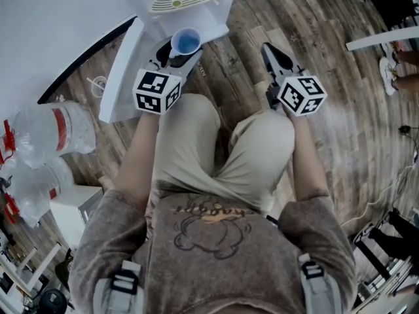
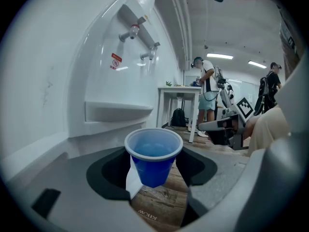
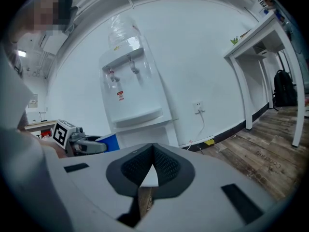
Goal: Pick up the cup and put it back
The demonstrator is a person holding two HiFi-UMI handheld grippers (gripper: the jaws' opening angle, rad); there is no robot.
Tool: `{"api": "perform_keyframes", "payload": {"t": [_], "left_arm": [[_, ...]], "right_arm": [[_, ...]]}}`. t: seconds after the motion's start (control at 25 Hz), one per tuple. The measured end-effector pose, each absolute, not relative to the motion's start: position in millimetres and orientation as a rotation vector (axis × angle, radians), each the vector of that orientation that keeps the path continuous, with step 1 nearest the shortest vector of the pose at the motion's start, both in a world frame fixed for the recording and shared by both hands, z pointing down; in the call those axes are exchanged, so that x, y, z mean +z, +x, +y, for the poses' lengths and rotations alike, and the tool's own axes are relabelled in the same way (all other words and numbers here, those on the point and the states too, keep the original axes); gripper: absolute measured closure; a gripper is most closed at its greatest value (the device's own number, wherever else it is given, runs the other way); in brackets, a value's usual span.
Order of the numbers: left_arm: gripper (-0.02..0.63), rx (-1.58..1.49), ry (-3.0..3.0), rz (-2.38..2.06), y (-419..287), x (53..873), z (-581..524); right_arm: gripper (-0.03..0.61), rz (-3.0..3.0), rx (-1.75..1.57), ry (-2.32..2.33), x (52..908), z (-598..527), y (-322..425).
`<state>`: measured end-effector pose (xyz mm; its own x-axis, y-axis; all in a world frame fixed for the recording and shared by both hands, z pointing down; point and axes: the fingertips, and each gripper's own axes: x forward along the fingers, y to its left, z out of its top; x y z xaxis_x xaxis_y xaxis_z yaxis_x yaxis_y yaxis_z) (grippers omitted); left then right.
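- A brown shirt with a cartoon print fills the bottom of the head view, with pale shorts over the knees beyond it.
- Both forearms reach out past the knees, each one ending in a cube with square markers.
- The floor is grey-brown wood planks, and it runs to a plain white wall with a dark skirting strip.
- A white water dispenser stands against that wall. It has a clear bottle on top, two taps and a shallow shelf below them.
- A socket with a hanging cable is on the wall just right of the dispenser.
- Farther right stands a white table with a black backpack on the floor under it.
- Large clear water bottles lie on the floor at the left edge of the head view.
- In the left gripper view, people stand far off under ceiling strip lights.
- The left gripper has its fingers set wide and pinches the cup by the sides.
- The cup is upright and clear of the floor, near the front of the dispenser but not touching it.
- The cup is blue plastic that narrows toward the base, with a pale rolled rim and a lighter blue inside.
- The right gripper has its fingers pressed together with nothing between them, and it sits well to the right of the cup.
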<state>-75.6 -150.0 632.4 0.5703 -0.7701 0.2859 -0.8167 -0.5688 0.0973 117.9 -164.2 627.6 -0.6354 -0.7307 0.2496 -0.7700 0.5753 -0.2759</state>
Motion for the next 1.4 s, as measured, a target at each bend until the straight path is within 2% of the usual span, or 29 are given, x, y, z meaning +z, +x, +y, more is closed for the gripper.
{"api": "perform_keyframes", "payload": {"t": [0.88, 1.4], "left_arm": [[0.322, 0.371, 2.532, -1.371, -58.1, 753.3, -257.2], [0.322, 0.427, 2.492, -1.474, -58.7, 824.9, -321.2]], "right_arm": [[0.577, -2.767, 0.490, 1.392, 581.1, -120.6, 146.6], [0.577, -2.689, 0.541, 1.452, 586.8, -91.0, 180.1]]}}
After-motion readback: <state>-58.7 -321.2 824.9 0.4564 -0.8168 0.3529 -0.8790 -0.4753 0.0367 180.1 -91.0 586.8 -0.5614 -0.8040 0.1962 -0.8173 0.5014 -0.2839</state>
